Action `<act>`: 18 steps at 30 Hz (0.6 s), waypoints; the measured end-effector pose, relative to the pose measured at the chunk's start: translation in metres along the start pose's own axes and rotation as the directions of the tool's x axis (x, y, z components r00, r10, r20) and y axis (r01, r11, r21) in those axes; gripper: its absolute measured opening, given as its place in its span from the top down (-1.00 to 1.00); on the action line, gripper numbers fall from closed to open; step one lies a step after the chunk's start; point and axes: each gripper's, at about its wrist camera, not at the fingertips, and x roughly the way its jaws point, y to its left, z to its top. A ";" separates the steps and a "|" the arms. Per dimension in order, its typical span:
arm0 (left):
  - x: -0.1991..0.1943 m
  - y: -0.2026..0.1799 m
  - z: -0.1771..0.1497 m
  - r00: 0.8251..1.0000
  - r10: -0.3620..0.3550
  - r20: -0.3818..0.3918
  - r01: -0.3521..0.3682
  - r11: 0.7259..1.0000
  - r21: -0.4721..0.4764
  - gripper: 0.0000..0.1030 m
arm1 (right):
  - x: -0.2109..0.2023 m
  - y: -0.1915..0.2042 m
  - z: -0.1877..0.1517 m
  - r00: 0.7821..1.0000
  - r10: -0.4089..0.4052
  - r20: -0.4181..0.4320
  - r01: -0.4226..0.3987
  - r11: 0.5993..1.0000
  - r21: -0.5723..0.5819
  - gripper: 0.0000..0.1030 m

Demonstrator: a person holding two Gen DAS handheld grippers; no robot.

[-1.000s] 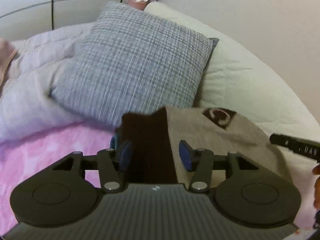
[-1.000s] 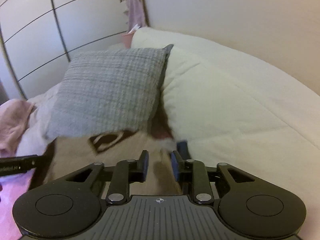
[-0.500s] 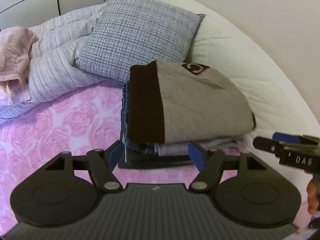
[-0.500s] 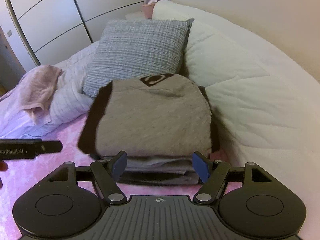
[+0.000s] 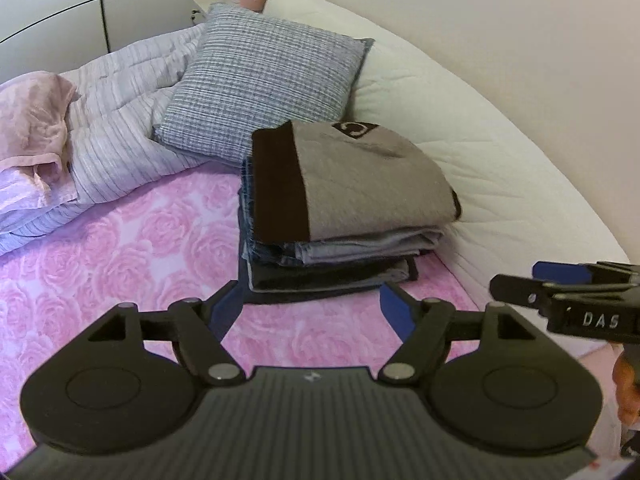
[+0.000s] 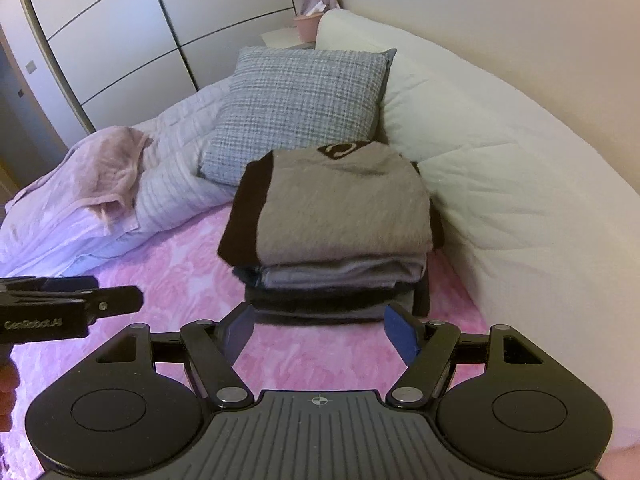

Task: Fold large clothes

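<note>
A folded grey sweater with a dark brown band [image 5: 360,184] [image 6: 344,208] tops a stack of folded clothes [image 5: 328,268] [image 6: 332,280] on the pink rose bedspread [image 5: 120,264] [image 6: 168,264]. My left gripper [image 5: 312,308] is open, a little short of the stack, with nothing between its fingers. My right gripper [image 6: 320,328] is open too, just in front of the stack. Each gripper shows at the edge of the other's view: the right gripper [image 5: 516,286] in the left wrist view, the left gripper [image 6: 120,298] in the right wrist view.
A grey checked pillow [image 5: 264,84] [image 6: 304,108] leans behind the stack. A cream quilted bolster [image 5: 480,152] [image 6: 520,184] runs along the wall on the right. A striped duvet [image 5: 120,128] and a pink garment [image 5: 32,120] [image 6: 116,164] lie to the left. Wardrobe doors stand behind.
Both grippers have let go of the grey sweater, opened wide and drawn back from the stack. The sweater now lies on top of the stack.
</note>
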 end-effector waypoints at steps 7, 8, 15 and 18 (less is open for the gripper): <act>-0.011 -0.006 -0.011 1.000 -0.030 0.008 0.029 0.999 0.033 -0.41 | -0.013 0.009 -0.017 1.000 -0.004 0.004 0.003 1.000 0.030 -0.34; -0.013 -0.006 -0.013 0.999 -0.033 0.009 0.032 0.999 0.037 -0.41 | -0.015 0.010 -0.018 1.000 -0.004 0.006 0.004 0.999 0.034 -0.34; -0.017 -0.006 -0.017 0.999 -0.037 0.014 0.037 0.998 0.043 -0.41 | -0.020 0.014 -0.020 1.000 -0.003 0.016 0.002 0.999 0.041 -0.34; -0.017 -0.006 -0.018 0.999 -0.039 0.014 0.038 0.998 0.045 -0.41 | -0.019 0.014 -0.022 1.000 -0.002 0.010 0.002 0.999 0.043 -0.34</act>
